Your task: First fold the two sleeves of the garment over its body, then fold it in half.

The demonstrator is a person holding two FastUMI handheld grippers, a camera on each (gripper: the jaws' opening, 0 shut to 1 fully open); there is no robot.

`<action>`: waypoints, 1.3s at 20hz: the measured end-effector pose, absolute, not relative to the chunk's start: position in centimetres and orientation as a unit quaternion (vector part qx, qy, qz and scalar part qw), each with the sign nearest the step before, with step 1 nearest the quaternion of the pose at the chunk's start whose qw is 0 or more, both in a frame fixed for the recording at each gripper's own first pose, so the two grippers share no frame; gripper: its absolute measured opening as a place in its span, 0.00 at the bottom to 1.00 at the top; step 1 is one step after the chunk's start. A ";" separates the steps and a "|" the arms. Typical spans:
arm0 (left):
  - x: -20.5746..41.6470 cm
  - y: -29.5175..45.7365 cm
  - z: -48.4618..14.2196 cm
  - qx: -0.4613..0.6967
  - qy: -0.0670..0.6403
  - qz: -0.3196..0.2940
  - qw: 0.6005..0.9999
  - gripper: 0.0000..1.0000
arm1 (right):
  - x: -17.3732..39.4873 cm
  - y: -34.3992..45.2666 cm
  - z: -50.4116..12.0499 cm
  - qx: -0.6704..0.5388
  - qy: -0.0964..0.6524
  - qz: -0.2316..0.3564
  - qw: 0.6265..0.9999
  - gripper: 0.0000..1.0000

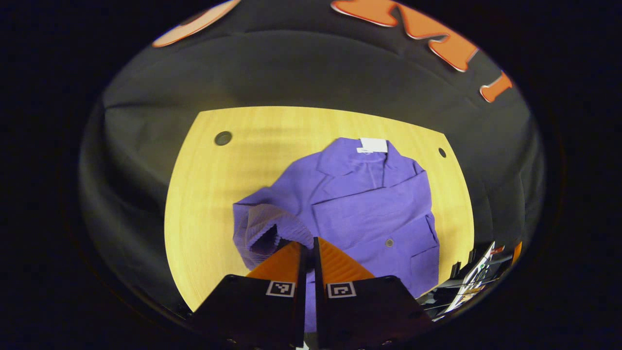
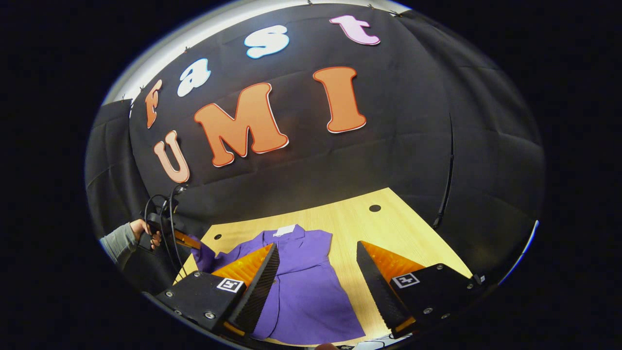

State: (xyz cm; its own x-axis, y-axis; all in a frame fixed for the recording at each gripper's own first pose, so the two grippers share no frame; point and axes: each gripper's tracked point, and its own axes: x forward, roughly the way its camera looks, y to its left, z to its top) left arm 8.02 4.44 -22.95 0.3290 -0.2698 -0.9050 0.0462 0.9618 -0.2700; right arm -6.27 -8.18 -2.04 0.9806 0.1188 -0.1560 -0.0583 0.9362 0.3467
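The garment [image 1: 359, 204] is a purple jacket lying flat on the tabletop [image 1: 214, 194], collar and white neck label [image 1: 373, 145] at the far end from both hand-held grippers. One sleeve already lies folded across the body; the other sleeve [image 1: 262, 228] is raised off the tabletop.

Handling: the fabric appears soft, light and limp. It should drape and crease freely, and it will not hold a shape when released. The ribbed cuff is the thickest part of the sleeve and probably the most secure place to take hold (a hem corner would serve for the later half fold).

The left hand-held gripper [image 1: 307, 248] has its fingers pressed together on the sleeve at the cuff, the cloth bunching just ahead of the fingertips. In the right gripper view this same gripper appears far off to the left, held by a hand [image 2: 146, 232] in a grey sleeve, above the tabletop edge, with the purple sleeve hanging from it.

The right hand-held gripper [image 2: 318, 265] hovers above the near hem, fingers spread wide and holding nothing, the jacket's lower body directly between and below them.
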 end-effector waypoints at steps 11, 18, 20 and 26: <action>13.0 -14.7 -21.1 0.008 0.570 -0.237 0.787 0.10 | -10.4 -13.7 -4.8 0.196 0.093 -0.004 0.976 0.95; 16.3 -24.9 -20.1 0.075 0.521 -0.292 0.799 0.11 | -12.2 -15.8 -5.7 0.217 0.077 -0.014 0.973 0.95; 16.9 -26.4 -20.1 0.087 0.509 -0.293 0.805 0.10 | -12.4 -16.5 -6.2 0.220 0.082 -0.020 0.972 0.95; 16.0 -30.9 -19.0 0.078 0.452 -0.332 0.824 0.41 | -12.3 -16.7 -7.0 0.226 0.090 -0.015 0.970 0.95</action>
State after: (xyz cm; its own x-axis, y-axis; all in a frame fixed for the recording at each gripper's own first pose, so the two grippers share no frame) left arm 16.04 -30.88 -19.02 0.3704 -0.4771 -0.7970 0.6178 0.7672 -0.1721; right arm -12.33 -16.66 -6.98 0.9833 0.0117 -0.1816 0.0696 0.8977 0.4351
